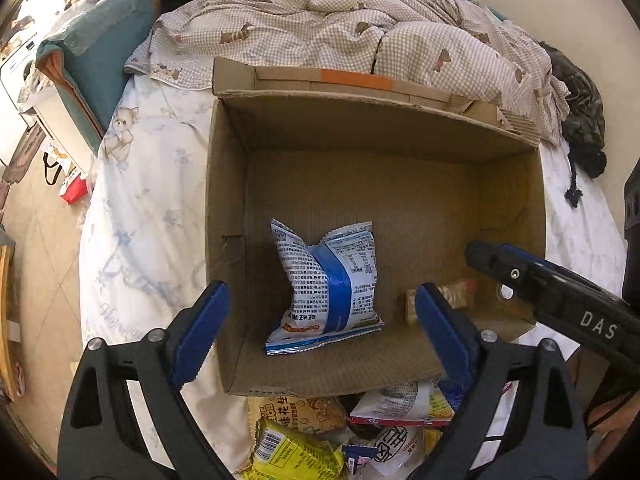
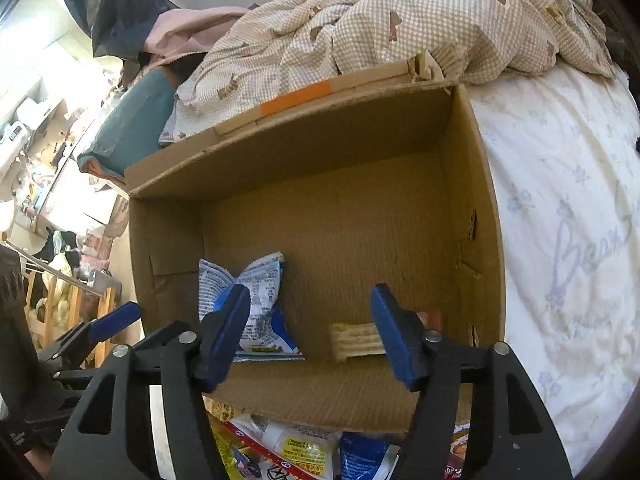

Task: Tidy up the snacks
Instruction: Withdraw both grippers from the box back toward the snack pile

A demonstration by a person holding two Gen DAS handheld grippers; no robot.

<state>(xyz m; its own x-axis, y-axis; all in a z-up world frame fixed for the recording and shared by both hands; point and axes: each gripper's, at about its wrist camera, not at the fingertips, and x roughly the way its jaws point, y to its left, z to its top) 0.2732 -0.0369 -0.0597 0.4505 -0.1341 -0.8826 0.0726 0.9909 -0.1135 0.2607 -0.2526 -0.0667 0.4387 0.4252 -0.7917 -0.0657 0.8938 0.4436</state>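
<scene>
While both hand-held grippers, left (image 1: 320,334) and right (image 2: 312,334), are hanging spread and empty, you're facing the crinkly blue-and-white foil snack packet (image 1: 326,284) in the brown cardboard box (image 1: 228,184): light, slippery, crushable, so pinch its crimped edge.

Cardboard box (image 1: 516,200) sits on the bed (image 1: 132,240); inside, snack bag (image 1: 326,284) left, wafer pack (image 2: 356,340) right, quilt (image 1: 340,28) behind.

Checked duvet (image 1: 340,20) bunched w/ teal cushion (image 1: 100,52) beside.

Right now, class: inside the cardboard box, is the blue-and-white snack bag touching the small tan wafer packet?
Apart. The right wrist view shows bare box floor between the blue-and-white snack bag and the tan wafer packet.
</scene>
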